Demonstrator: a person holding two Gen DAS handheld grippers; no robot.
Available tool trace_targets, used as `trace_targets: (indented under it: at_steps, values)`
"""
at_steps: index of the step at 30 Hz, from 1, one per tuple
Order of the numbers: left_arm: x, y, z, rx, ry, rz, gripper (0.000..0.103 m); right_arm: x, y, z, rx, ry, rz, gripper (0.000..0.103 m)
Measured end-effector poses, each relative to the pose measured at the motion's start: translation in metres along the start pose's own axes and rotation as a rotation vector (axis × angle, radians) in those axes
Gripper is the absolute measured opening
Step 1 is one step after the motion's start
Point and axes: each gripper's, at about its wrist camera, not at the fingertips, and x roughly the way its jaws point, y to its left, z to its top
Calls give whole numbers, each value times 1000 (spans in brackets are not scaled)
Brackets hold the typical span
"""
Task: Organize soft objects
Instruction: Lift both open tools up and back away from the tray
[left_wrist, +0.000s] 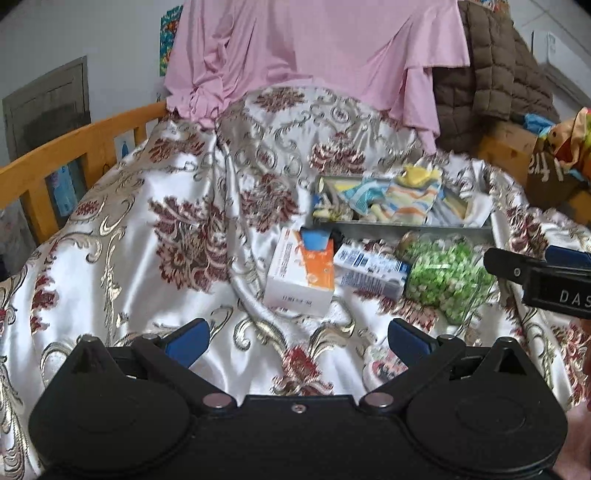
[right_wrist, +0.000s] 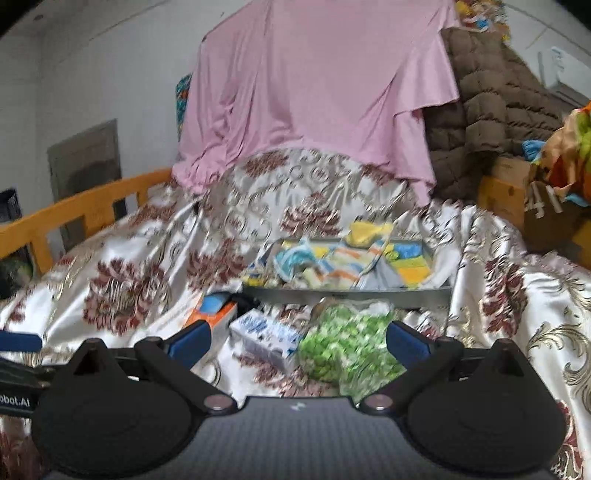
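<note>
Bed under a satin floral cover (left_wrist: 177, 229), pink cloth (left_wrist: 314, 51) draped behind, wooden rail at left. Left wrist view: left tongs (left_wrist: 297, 341) spread, empty, low over cover; grey tray (left_wrist: 406, 225) of soft cloths (left_wrist: 410, 197) behind white-orange box (left_wrist: 301, 277) and green candy bag (left_wrist: 447, 277); right tongs cut off at right edge. Right wrist view, blurred: right tongs (right_wrist: 298, 343) spread, empty, near bag; tray contents hard to make out.

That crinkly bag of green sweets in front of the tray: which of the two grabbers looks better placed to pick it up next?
Probably the right gripper. It is open, and the bag of green sweets lies just ahead between its fingers. For the left gripper, also open, the bag lies farther off and to its right, beyond the orange-and-white box.
</note>
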Motion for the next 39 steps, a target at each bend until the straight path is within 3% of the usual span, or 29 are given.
trace_targets:
  at_steps: [9, 17, 39]
  values:
    - [11, 15, 3, -45, 55, 106, 102, 18, 21, -6, -94, 89, 41, 103]
    - [22, 31, 9, -156, 95, 110, 102, 30, 32, -9, -141, 137, 73, 103]
    - [25, 34, 17, -218, 114, 81, 102, 29, 33, -3, -125, 97, 132, 103]
